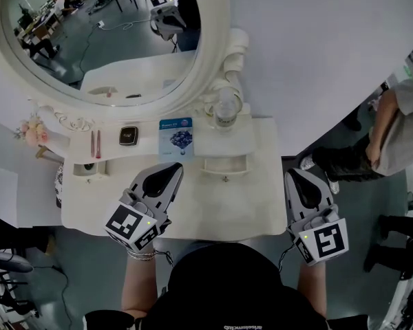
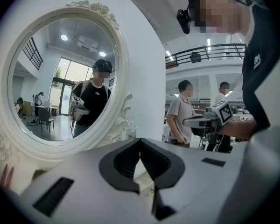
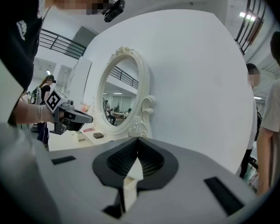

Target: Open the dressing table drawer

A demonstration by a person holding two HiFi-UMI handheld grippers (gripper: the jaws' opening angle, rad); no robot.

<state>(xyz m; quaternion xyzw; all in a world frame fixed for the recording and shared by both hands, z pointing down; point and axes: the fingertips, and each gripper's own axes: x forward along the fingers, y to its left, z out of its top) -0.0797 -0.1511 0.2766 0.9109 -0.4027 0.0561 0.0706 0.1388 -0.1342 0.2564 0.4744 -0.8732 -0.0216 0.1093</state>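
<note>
The white dressing table carries a small drawer with a tiny knob under its right-hand shelf. A second small drawer sits at the left. Both fronts look pushed in. My left gripper hovers over the tabletop, just left of the right-hand drawer, its jaws shut and empty. My right gripper hangs at the table's right edge, apart from the drawer. Its jaws also meet at the tips with nothing between them.
An oval mirror stands at the back. On the top lie a blue packet, a dark compact and pink sticks. A glass jar stands on the right shelf. A person stands to the right of the table.
</note>
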